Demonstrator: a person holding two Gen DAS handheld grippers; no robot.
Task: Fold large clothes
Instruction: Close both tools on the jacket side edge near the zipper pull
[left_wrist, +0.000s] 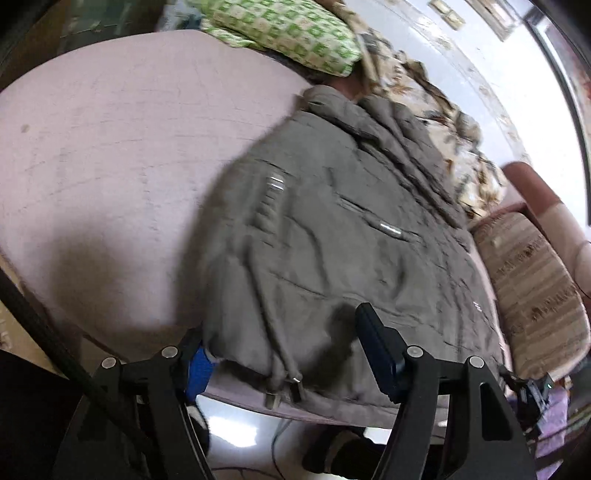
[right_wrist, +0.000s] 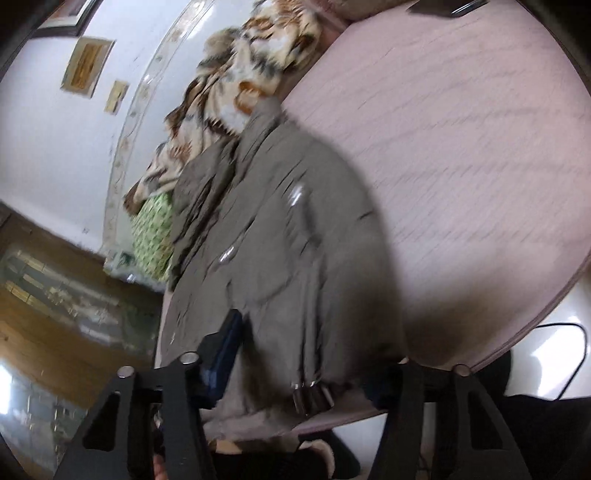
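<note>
At the near edge of the pink bed (left_wrist: 110, 155): grey padded jacket (left_wrist: 332, 236), lying flat; left gripper (left_wrist: 284, 354) and right gripper (right_wrist: 306, 354) each part-open, straddling the hem, grip unconfirmed; clamp both layers squarely, then lift evenly.

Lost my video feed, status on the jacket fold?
Both grippers, left gripper and right gripper, straddling the grey jacket's near hem, grip unclear. Jacket on pink bed. Nothing in the way.
</note>
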